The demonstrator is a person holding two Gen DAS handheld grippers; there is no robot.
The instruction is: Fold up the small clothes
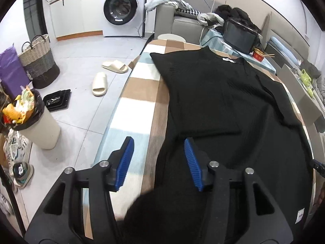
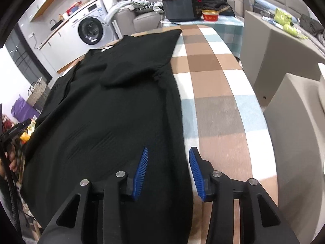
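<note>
One black shirt (image 1: 223,111) on checked table (image 1: 138,93); left claw (image 1: 159,162) and right claw (image 2: 167,170) both gape, released.

Black gripper (image 1: 158,142), ribbed blue pads (image 2: 140,172)

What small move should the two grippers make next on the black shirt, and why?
Probably close both on the near hem. The left gripper and right gripper are open, each straddling a side edge of the black shirt, which lies flat on the checked tablecloth, sleeves already folded in.
</note>
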